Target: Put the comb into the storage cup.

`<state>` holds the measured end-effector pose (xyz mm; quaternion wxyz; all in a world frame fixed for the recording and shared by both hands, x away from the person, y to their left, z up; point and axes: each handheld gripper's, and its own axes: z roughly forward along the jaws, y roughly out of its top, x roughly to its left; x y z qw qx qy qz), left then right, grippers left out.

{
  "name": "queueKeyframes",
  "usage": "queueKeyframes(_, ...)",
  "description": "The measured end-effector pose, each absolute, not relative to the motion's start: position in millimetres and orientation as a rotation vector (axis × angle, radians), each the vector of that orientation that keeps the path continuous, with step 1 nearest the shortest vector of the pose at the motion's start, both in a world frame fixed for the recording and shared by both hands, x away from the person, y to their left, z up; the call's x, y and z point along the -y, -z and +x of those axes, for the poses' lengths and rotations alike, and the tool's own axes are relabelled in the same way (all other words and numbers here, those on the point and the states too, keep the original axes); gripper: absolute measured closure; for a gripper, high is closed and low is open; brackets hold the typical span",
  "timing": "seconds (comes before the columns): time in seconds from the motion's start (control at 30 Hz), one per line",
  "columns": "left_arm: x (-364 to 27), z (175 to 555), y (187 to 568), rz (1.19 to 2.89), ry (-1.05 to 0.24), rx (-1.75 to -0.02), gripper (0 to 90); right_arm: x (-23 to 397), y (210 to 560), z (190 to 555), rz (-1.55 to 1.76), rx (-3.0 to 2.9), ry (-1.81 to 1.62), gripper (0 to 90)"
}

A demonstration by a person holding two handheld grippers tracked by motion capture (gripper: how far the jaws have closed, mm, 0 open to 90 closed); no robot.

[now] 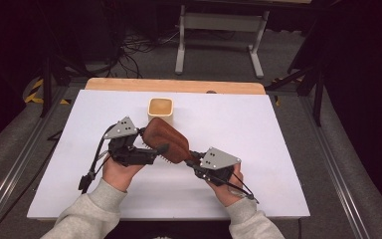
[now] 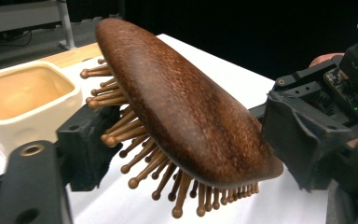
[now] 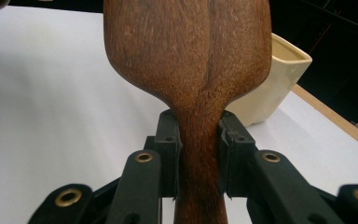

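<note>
Hairbrush look: a wooden paddle hairbrush (image 1: 166,139) with a smooth, dark reddish-brown oval back and visible grain; light wooden pins with rounded ball tips stand out from its underside, seen in the left gripper view (image 2: 186,116).

Hairbrush handle: narrow neck of the same dark wood, widening into the head, seen in the right gripper view (image 3: 200,154).

Hairbrush place: held above the white table (image 1: 258,129), near its middle, head toward 11 o'clock and handle toward 4 o'clock in the high view; it is tilted, back facing up.

Right gripper (image 1: 199,162): at 4 o'clock from the brush head, held in the person's right hand (image 1: 226,186); its two black jaws are clamped on the handle, one pad on each side of the neck, both touching the wood.

Left gripper (image 1: 151,144): at 9 o'clock from the brush head, held in the person's left hand (image 1: 122,169); its jaws stand on either side of the head, one near the pins, the other near the far end of the back. Whether the pads press on the brush cannot be told.

Cup (image 1: 160,109): a cream, square-sided ceramic cup with a tan inside, standing upright on the table at 12 o'clock from the brush head, near it but apart.

Table edge: a pale wooden strip (image 1: 174,85) along the far side, at 12 o'clock.
</note>
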<state>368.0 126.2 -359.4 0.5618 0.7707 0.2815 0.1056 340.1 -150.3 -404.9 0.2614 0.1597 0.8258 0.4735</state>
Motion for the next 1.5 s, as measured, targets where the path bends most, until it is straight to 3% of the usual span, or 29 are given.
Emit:
queueKeyframes(0.4,-133.7,366.6,355.2,1.778,-0.156,-0.622,44.6,150.6,407.3,342.2,0.431,-2.263,-1.265,71.3)
queueKeyframes(0.67,-132.8,360.9,352.2,1.779,-0.125,-0.553,52.2,147.8,410.6,343.0,0.414,-2.293,-1.257,70.7)
queueKeyframes(0.77,-131.9,356.9,350.4,1.796,-0.191,-0.532,55.9,147.6,410.8,343.2,0.412,-2.295,-1.256,70.1)
queueKeyframes(1.2,-126.7,349.7,329.4,1.793,-0.212,-0.462,58.4,150.7,404.1,340.6,0.387,-2.292,-1.344,67.7)
queueKeyframes(1.37,-126.7,349.6,315.8,1.798,-0.240,-0.444,58.3,156.2,399.6,340.2,0.399,-2.283,-1.382,58.1)
queueKeyframes(1.43,-127.3,350.1,307.1,1.806,-0.266,-0.434,58.3,160.3,397.3,340.4,0.406,-2.270,-1.411,46.0)
queueKeyframes(1.47,-127.3,350.1,307.1,1.806,-0.266,-0.434,58.3,160.3,397.3,340.4,0.406,-2.270,-1.411,46.0)
queueKeyframes(1.5,-127.9,350.7,301.8,1.810,-0.282,-0.434,58.3,163.4,396.0,340.3,0.422,-2.248,-1.438,35.7)
